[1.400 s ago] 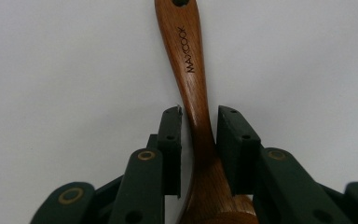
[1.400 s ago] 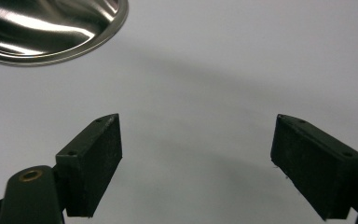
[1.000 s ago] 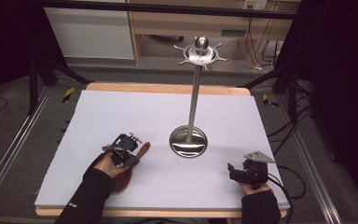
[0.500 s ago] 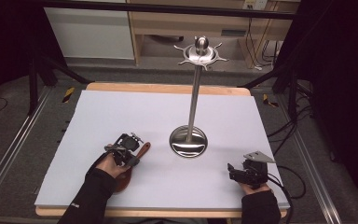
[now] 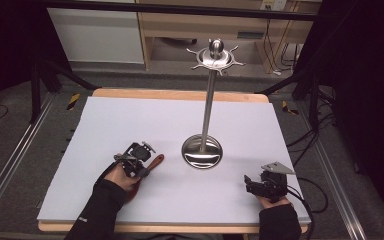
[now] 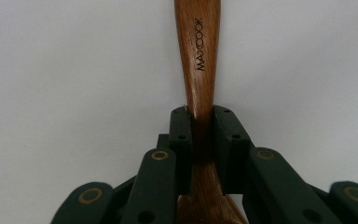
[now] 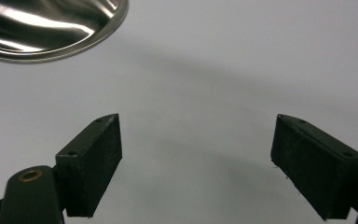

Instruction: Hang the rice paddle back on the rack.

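Grip is what has changed: the left gripper (image 6: 200, 123) has just been closing its jaws, and in the left gripper view its two black pads now press on either side of the narrow neck of a brown wooden utensil handle (image 6: 199, 56) stamped with the letters MAXCOOK. The wood runs straight on from the pads toward twelve o'clock in that view, lying flat on the white table cover (image 6: 74, 70). In the high view the left gripper (image 5: 139, 161) sits at about seven o'clock from the round mirror-bright base of a tall steel utensil stand (image 5: 202, 151), and the free end of the wooden handle (image 5: 156, 161) pokes out past it toward the base, near it but not touching. The utensil's working end is hidden under the hand and gripper, so what kind it is I cannot tell.

The right gripper (image 5: 255, 184) rests at about four o'clock from the base, its jaws spread wide with nothing but bare cover between them; the right gripper view shows the rim of the steel base (image 7: 51, 32) off at eleven o'clock.

With the pinch made, the utensil looks ready to be lifted. The likely aim is the ring of hooks at the stand's top (image 5: 215, 54), so a firm hold matters before it comes up.
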A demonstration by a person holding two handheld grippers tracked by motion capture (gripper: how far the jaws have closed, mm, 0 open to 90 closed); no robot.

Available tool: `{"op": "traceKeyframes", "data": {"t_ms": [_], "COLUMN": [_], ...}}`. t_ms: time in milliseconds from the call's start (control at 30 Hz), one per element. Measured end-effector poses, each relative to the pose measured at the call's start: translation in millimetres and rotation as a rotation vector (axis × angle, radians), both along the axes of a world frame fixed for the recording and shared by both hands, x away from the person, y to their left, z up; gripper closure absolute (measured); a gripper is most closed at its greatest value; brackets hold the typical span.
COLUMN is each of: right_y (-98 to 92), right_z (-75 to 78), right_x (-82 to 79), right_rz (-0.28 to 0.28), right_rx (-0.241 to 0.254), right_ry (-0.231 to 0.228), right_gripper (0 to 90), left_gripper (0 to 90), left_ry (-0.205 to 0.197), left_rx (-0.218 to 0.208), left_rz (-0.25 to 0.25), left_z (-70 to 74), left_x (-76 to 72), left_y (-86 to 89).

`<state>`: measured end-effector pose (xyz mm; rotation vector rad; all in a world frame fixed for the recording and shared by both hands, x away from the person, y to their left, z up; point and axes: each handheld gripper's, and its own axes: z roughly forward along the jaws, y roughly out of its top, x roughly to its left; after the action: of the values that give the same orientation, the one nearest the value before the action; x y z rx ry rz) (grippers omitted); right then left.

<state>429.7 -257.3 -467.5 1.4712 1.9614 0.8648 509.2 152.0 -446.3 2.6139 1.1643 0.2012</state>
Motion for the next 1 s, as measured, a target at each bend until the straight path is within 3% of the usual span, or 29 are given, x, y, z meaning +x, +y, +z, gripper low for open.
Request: {"op": "traceKeyframes", "data": {"t_ms": [233,433,1000], "right_y": [-0.2,0.3,0.2], "right_z": [-0.5,-0.8,-1.5], "right_x": [0.7,1.1,2.2], "right_rz": [0.005,0.005,0.01], "right_rx": [-0.001,0.006,0.0], "right_ry": [0.001,0.012,0.022], "right_gripper": [16.5,16.3,16.2], "left_gripper": [76.5,77.3,78.1], "left_ry": [0.01,0.002,0.045], "left_rx": [-0.009,0.007,0.01], "left_rz": [0.004,-0.009,-0.033], "left_z": [-0.7,-0.5,0.9], "left_x": [0.0,0.6,6.4], "left_y": [-0.1,-1.0,-1.7]}}
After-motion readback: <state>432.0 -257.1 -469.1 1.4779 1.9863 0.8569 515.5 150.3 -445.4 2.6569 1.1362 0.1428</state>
